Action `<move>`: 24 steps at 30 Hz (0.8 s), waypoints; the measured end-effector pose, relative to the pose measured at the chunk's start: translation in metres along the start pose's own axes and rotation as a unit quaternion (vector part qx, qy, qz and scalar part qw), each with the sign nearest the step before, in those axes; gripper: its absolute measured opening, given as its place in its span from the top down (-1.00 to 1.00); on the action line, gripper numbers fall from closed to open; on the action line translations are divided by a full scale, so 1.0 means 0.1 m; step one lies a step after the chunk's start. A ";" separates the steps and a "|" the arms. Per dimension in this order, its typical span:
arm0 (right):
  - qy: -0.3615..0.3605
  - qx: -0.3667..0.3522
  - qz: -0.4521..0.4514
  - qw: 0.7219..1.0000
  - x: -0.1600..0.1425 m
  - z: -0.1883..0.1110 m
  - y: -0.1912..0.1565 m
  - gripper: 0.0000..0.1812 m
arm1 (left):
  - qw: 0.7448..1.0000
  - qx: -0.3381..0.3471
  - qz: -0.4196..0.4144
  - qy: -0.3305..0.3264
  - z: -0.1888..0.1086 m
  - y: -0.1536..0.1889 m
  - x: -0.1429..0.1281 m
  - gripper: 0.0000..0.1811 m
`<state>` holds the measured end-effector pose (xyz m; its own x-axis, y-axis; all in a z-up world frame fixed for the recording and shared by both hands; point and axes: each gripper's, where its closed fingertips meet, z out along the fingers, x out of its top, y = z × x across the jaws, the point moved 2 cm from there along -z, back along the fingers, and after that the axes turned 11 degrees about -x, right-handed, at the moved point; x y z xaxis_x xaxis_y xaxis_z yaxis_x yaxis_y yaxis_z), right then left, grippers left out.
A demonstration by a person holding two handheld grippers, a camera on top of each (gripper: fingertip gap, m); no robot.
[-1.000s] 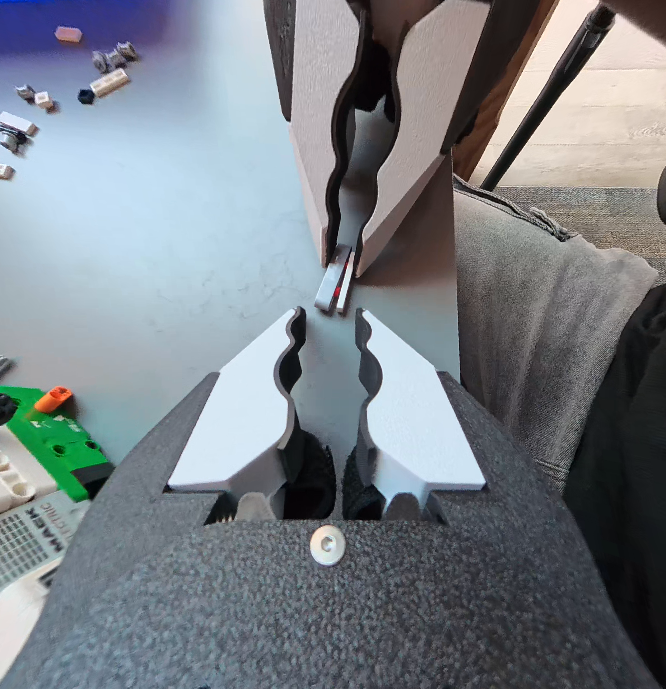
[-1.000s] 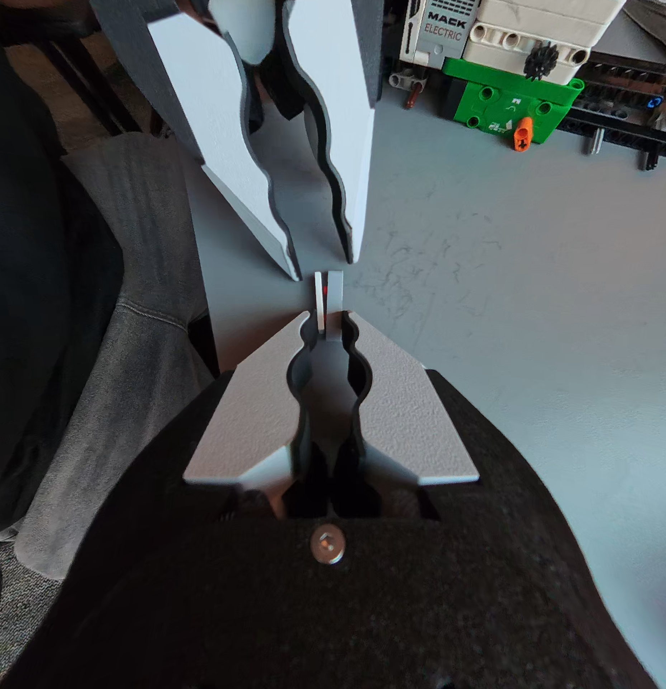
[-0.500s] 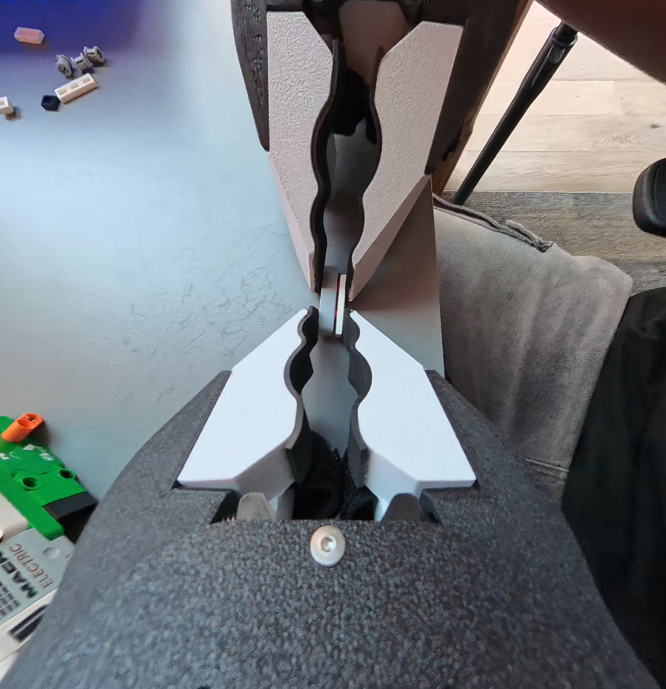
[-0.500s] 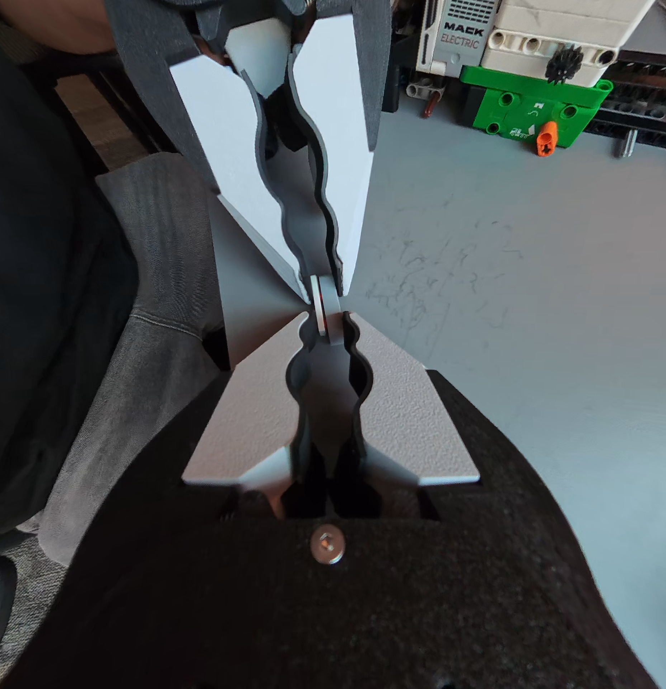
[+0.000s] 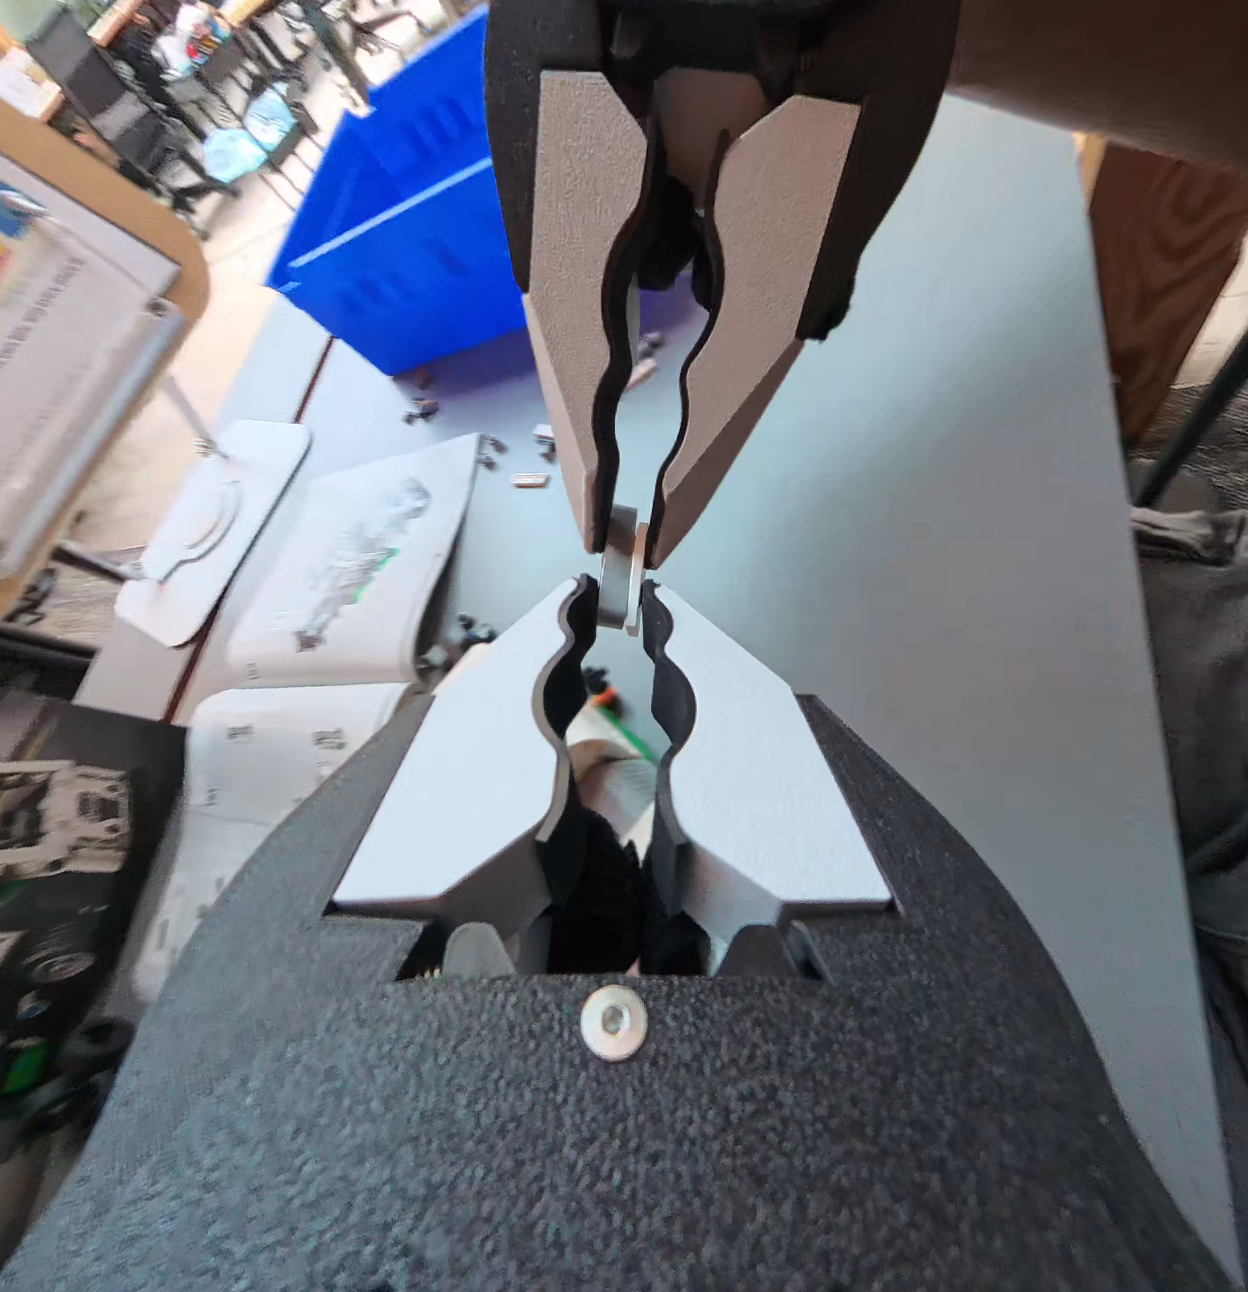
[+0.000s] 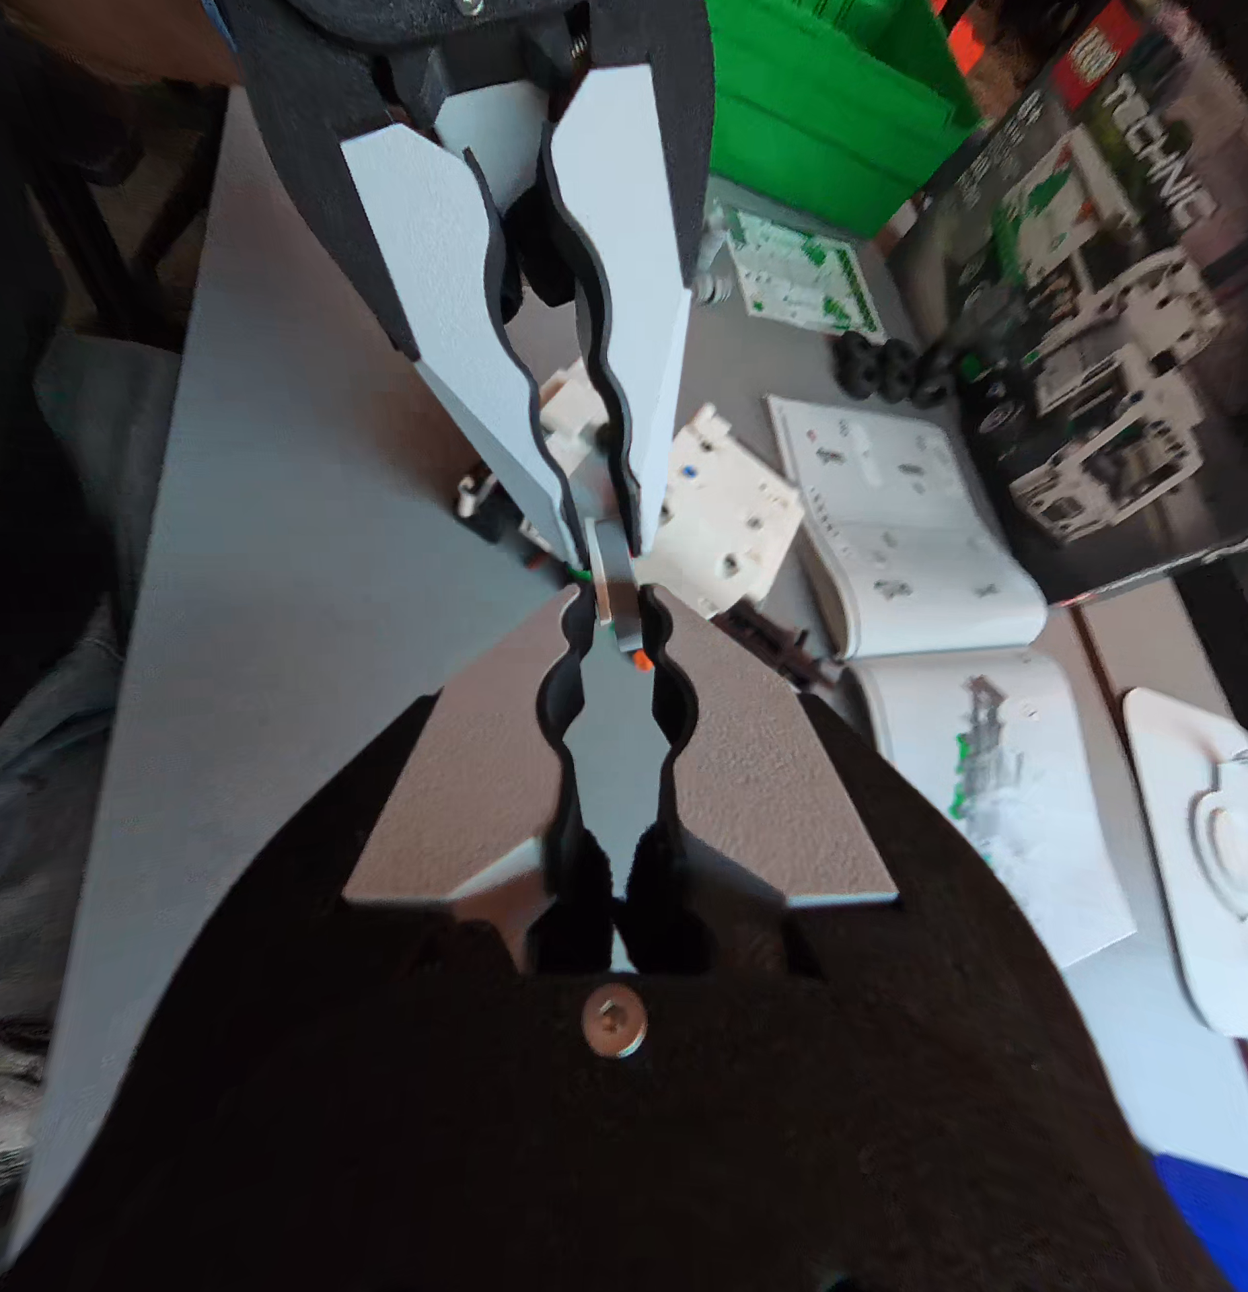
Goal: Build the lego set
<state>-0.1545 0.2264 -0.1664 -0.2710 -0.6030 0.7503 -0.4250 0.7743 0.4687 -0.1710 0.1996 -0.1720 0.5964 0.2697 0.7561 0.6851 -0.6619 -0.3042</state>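
A small grey lego piece (image 5: 615, 573), made of two thin flat plates side by side, is held in the air between both grippers. My left gripper (image 5: 617, 593) is shut on its near end. My right gripper (image 5: 624, 549) comes in from above and is shut on its far end. In the right wrist view the same piece (image 6: 617, 566) sits between my right gripper (image 6: 615, 600) and the left gripper (image 6: 605, 552), tip to tip. The partly built white truck model (image 6: 719, 517) lies on the grey table (image 6: 292, 489) below.
Open instruction booklets (image 6: 907, 531) and the lego box (image 6: 1096, 314) lie to the right, with black wheels (image 6: 886, 363) and a green bin (image 6: 816, 105) behind. A blue bin (image 5: 397, 245) and loose pieces (image 5: 530, 479) are at the far end. A person's grey-trousered leg (image 5: 1208, 699) is at the table edge. Less than 4 cm separates the two grippers' tips.
My left gripper closed onto the piece that the right gripper held. Both grippers then rose and tilted together, so the views now look along the table.
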 end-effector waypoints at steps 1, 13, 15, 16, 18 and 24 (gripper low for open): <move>0.011 -0.004 -0.017 1.000 0.08 0.05 0.10 0.87 | 1.000 0.018 0.002 0.005 -0.08 -0.11 0.01 0.88; 0.115 -0.046 -0.033 0.992 0.71 0.75 0.77 0.88 | 0.988 0.152 0.007 0.035 -0.79 -0.92 -0.13 0.97; 0.117 -0.033 0.010 0.993 0.64 0.82 0.80 0.88 | 0.987 0.152 -0.004 0.044 -0.80 -0.98 -0.19 0.90; 0.112 -0.034 0.030 0.993 0.57 0.87 0.83 0.88 | 0.988 0.148 -0.013 0.053 -0.80 -0.99 -0.21 0.88; 0.108 -0.031 0.092 0.989 0.42 0.94 0.94 0.88 | 0.987 0.139 -0.032 0.076 -0.80 -1.05 -0.27 0.84; 0.126 0.135 0.427 0.885 0.13 1.04 1.14 0.88 | 0.987 0.105 -0.037 0.120 -0.59 -1.28 -0.53 0.72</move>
<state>-0.2969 0.2870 -0.1515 -0.4067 0.2691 0.8730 -0.3571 0.8328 -0.4230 -0.3151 0.2293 -0.1389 0.4428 0.1219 0.8883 0.8091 -0.4812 -0.3373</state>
